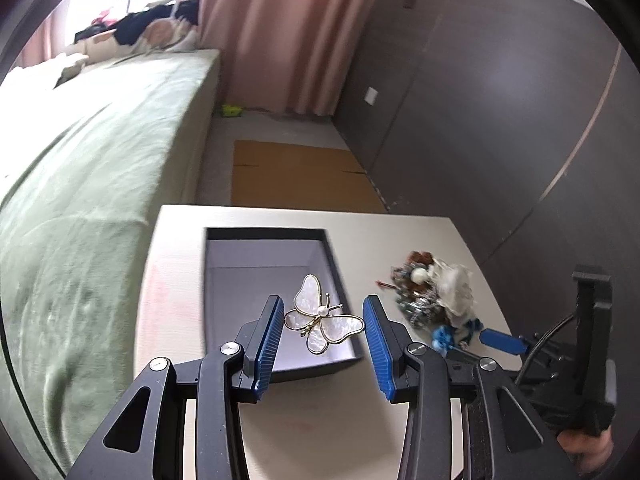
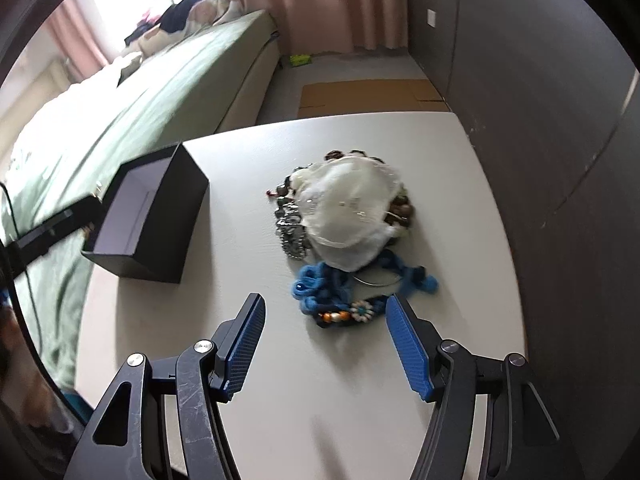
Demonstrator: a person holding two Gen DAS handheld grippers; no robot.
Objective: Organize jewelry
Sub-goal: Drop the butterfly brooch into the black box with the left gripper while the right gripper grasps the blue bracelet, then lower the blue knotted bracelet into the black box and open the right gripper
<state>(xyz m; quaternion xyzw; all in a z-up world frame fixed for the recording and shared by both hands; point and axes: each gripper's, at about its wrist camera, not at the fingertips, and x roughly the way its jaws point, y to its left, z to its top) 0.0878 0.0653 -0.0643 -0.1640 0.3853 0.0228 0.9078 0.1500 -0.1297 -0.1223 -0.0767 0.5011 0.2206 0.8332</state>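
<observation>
pearly butterfly brooch (image 1: 323,313) w/ gold rim betw ribbed blue fingers (image 1: 267,344).

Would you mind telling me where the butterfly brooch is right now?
In the left wrist view, the butterfly brooch sits between the left gripper's blue fingers, over the open black box, left of the jewelry pile.

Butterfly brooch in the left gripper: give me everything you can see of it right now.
The butterfly brooch has four pearly white wings that look like shell, edged in thin gold metal, with a small pearl at the body and gold antennae. It spans the gap between the left gripper's blue pads, wingtips meeting each pad, tilted with one wing raised. It looks lifted over the open dark box, touching nothing else visible. Any pin on its back is hidden.
</observation>
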